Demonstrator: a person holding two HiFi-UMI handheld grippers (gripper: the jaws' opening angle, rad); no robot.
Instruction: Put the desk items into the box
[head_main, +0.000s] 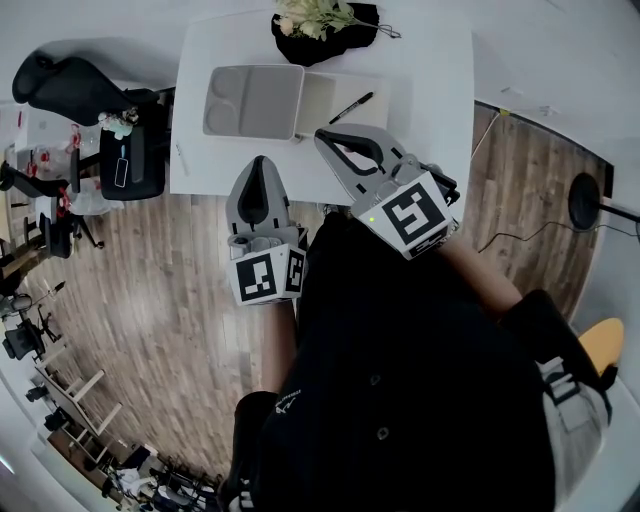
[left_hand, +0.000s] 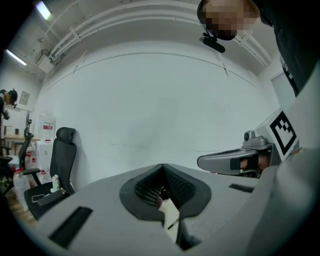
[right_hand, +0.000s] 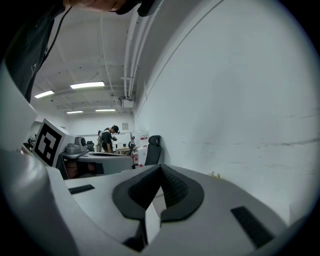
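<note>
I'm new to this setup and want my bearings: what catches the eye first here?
Two grey claws fill the foreground of the head view, the left claw and the right claw, both shut and empty, at the near edge of a white desk. On it lie a grey box, a black pen and, at the far edge, flowers.

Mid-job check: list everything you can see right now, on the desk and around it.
table: one, white, far side of the head view
box: one, grey, on the table's left part
notepad: one, cream, beside the box on its right
pen: one, black, lying on the notepad
flowers: one bunch, pale, on a black cloth at the table's far edge
office chair: one, black, left of the table
stand base: one, black, round, on the wooden floor at right
left gripper: grey, jaws together, empty
right gripper: grey, jaws together, empty
</note>
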